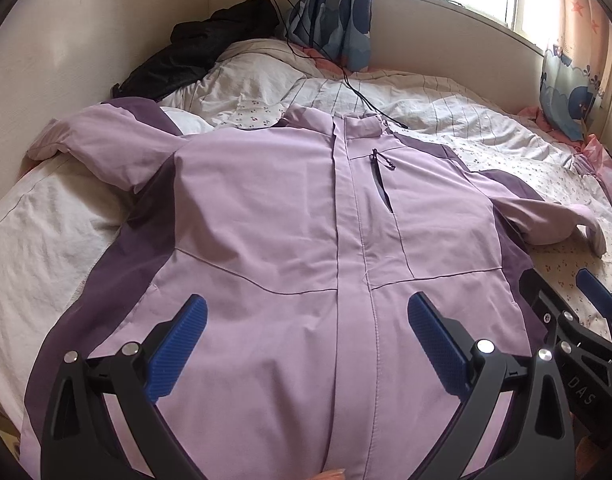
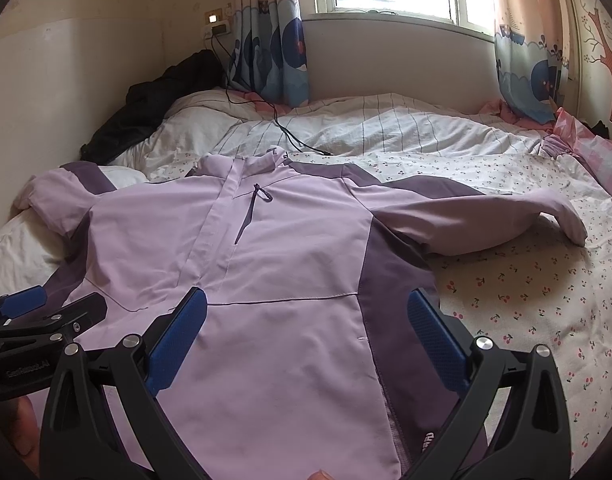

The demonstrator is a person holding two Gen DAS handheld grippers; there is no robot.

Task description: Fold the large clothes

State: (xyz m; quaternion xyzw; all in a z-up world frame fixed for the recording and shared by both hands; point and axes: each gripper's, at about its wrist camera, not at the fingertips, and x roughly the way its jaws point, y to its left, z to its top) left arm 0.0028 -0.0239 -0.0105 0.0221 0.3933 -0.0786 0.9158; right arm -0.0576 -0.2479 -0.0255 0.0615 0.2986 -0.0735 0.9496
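Observation:
A lilac jacket (image 1: 266, 208) (image 2: 290, 240) with dark purple side panels lies face up and spread flat on the bed, zipped, collar toward the window. Its left sleeve (image 1: 86, 136) bends up at the wall side; its right sleeve (image 2: 486, 220) stretches out over the cherry-print sheet. My left gripper (image 1: 306, 320) hovers open above the lower front, either side of the zip. My right gripper (image 2: 306, 316) hangs open over the lower right front and purple side panel. Each gripper shows at the other view's edge: the right gripper (image 1: 562, 288) and the left gripper (image 2: 62, 300). Neither holds cloth.
A black garment (image 1: 202, 48) is heaped in the far left corner by the wall. A charger cable (image 1: 346, 76) runs from the wall socket across the striped quilt (image 2: 386, 120) to the collar. Curtains (image 2: 274, 40) and a window stand behind the bed. Pink fabric (image 2: 586, 140) lies far right.

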